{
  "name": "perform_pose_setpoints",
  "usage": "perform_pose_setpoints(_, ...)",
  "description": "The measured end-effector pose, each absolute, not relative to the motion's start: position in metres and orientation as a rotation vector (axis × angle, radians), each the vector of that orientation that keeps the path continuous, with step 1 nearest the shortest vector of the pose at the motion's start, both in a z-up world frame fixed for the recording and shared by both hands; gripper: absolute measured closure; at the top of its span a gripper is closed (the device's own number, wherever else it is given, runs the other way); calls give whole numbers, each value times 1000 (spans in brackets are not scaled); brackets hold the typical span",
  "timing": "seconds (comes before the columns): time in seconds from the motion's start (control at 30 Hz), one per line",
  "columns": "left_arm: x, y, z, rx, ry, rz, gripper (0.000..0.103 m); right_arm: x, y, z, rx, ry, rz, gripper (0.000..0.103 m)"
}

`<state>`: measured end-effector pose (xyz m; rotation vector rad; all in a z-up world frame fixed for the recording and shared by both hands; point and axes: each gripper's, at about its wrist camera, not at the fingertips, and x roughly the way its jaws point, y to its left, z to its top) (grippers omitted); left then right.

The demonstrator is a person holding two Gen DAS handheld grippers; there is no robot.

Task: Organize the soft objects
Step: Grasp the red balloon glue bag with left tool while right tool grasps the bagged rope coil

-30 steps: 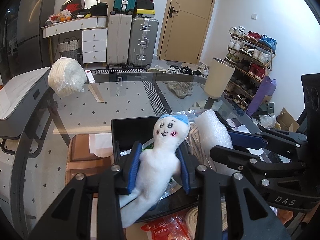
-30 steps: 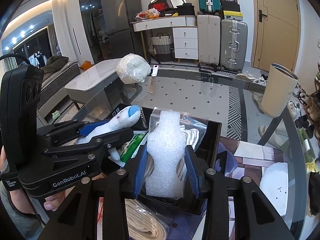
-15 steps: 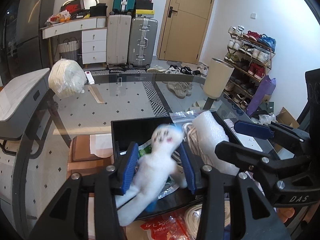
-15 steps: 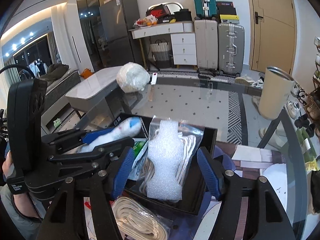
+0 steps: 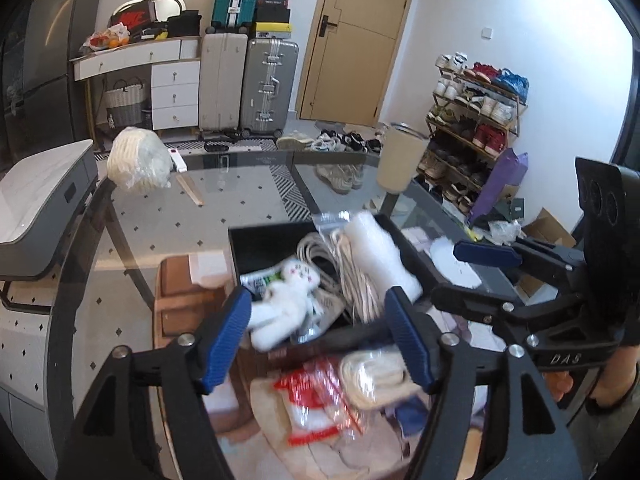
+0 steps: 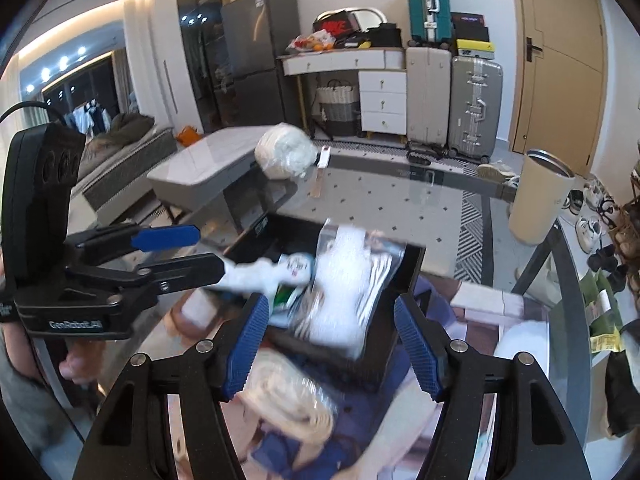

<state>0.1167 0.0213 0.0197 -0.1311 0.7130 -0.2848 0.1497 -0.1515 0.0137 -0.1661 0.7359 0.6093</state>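
2 grippers empty: left gripper [image 5: 320, 336] opening, right gripper [image 6: 334, 344] parted, above black bin [image 5: 256, 240].

White walls, a tan door [image 5: 352, 40], 3 suitcases [image 5: 244, 80] (1 teal), a shoe rack [image 5: 472, 120].

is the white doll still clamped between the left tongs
No, the white doll lies loose in the black box, and the left tongs are opening with their blue pads clear of it.
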Motion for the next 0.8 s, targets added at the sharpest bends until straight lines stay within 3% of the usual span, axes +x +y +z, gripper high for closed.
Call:
perform_pose_setpoints(0.53, 82, 10, -27, -59, 884, -252, 26, 130, -124, -51, -327, 926, 728, 35)
perform_pose_setpoints(0.63, 85, 8, -34, -57, 914, -251, 26, 131, -114, -60, -353, 946, 741, 26)
perform_pose_setpoints(0.8, 87, 7, -34, -62, 914, -236, 26, 132, -106, -69, -363, 964, 771, 26)
